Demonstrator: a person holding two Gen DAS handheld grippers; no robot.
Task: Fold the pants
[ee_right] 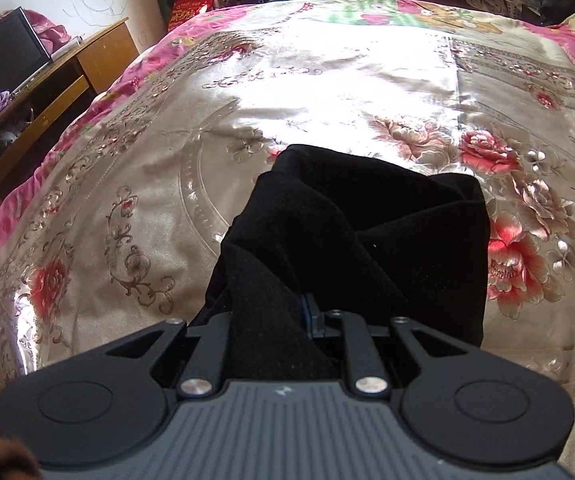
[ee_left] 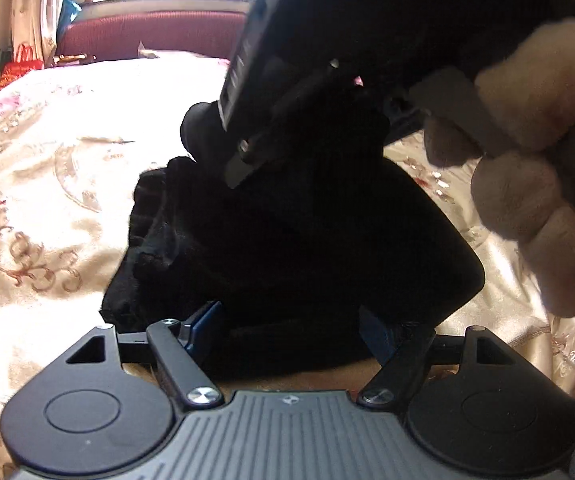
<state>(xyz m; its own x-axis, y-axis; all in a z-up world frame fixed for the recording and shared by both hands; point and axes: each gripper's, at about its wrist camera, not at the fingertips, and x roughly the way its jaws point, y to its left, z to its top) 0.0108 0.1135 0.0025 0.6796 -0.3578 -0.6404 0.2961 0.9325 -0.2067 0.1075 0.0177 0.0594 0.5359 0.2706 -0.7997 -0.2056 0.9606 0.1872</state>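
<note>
Black pants [ee_right: 367, 232] lie bunched on the flowered bedspread [ee_right: 147, 168]. My right gripper [ee_right: 283, 320] is shut on a fold of them at the near edge, and the cloth drapes over its left finger. In the left wrist view the pants [ee_left: 287, 248] form a dark heap, lifted at the top, where the right gripper [ee_left: 243, 164] pinches them. A hand [ee_left: 527, 200] holds that gripper at the right. My left gripper [ee_left: 291, 332] stands wide open at the heap's near edge. Cloth lies between its blue pads [ee_left: 207, 328], but I see no grip.
The satin bedspread [ee_left: 47, 200] spreads out on all sides of the pants. A dark red headboard [ee_left: 147, 36] stands at the far end, with a red bag [ee_right: 191, 4] nearby. A wooden desk [ee_right: 67, 76] with a dark screen stands left of the bed.
</note>
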